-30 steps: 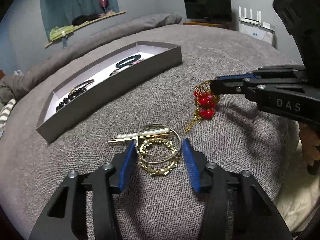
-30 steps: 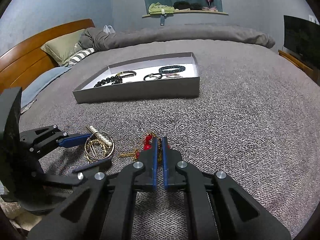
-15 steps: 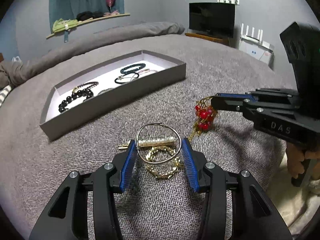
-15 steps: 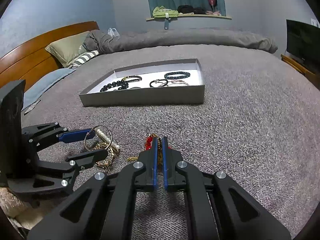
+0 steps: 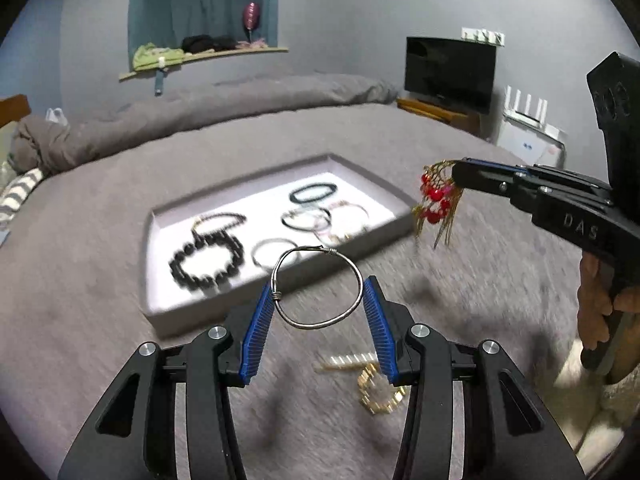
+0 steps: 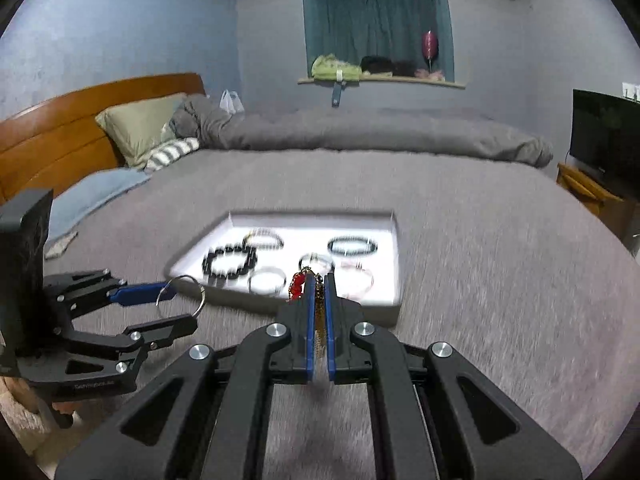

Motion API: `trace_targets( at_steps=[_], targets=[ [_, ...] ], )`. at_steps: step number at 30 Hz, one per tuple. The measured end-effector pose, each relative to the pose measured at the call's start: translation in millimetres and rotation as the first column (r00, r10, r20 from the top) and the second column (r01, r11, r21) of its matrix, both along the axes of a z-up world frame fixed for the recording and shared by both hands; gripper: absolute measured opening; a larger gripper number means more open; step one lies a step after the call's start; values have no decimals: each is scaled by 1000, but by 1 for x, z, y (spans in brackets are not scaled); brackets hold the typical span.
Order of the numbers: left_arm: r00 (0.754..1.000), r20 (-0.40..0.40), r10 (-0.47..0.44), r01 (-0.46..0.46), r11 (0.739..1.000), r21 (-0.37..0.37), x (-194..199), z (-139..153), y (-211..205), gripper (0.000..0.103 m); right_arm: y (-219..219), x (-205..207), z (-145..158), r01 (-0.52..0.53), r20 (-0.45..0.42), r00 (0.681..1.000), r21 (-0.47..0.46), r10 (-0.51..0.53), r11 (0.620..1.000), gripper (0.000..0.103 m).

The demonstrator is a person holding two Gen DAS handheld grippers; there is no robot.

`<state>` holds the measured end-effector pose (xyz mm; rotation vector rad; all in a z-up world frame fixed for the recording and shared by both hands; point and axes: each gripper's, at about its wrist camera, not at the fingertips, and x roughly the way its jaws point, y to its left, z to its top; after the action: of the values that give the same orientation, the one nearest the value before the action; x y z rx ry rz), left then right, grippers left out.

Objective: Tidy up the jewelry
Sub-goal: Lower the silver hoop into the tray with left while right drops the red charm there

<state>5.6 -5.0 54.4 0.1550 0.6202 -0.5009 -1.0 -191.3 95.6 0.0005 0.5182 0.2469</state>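
My left gripper (image 5: 319, 296) is shut on a silver wire bangle (image 5: 316, 248) and holds it in the air above the bed, just in front of the grey jewelry tray (image 5: 168, 320). The bangle also shows in the right wrist view (image 6: 182, 294). My right gripper (image 6: 319, 284) is shut on a red-bead and gold-chain piece (image 5: 436, 204), which dangles above the tray's right end. The tray (image 6: 396, 240) holds several bracelets, among them a black bead bracelet (image 5: 208, 260).
A gold chain bracelet (image 5: 380, 394) and a pearl hair pin (image 5: 348, 360) lie on the grey bedspread below my left gripper. A rolled grey duvet (image 6: 380, 136) lines the far side. A TV (image 5: 450, 72) stands at the right.
Both grippers have lifted their pieces off the bedspread and moved toward the tray. The gold chain bracelet and pearl pin stayed on the bed.
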Motion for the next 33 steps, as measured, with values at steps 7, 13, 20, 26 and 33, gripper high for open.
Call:
trace_targets(
  at_steps=[7, 13, 20, 26, 33],
  targets=[
    [999, 31, 15, -16, 1000, 26, 40, 18, -1, 48, -2, 54, 15, 26, -1, 1000, 26, -26, 999, 4],
    [999, -38, 26, -24, 999, 48, 102, 9, -6, 48, 6, 110, 5, 20, -64, 998, 41, -17, 999, 4],
    [987, -142, 81, -76, 996, 40, 161, -20, -15, 48, 23, 176, -18, 29, -138, 990, 86, -17, 996, 4],
    [963, -237, 126, -115, 992, 60, 185, -45, -15, 48, 28, 201, -43, 38, -208, 978, 94, -17, 995, 4],
    [963, -242, 117, -100, 992, 82, 185, -54, -18, 49, 35, 211, -58, 44, -268, 963, 48, -30, 998, 4]
  ],
)
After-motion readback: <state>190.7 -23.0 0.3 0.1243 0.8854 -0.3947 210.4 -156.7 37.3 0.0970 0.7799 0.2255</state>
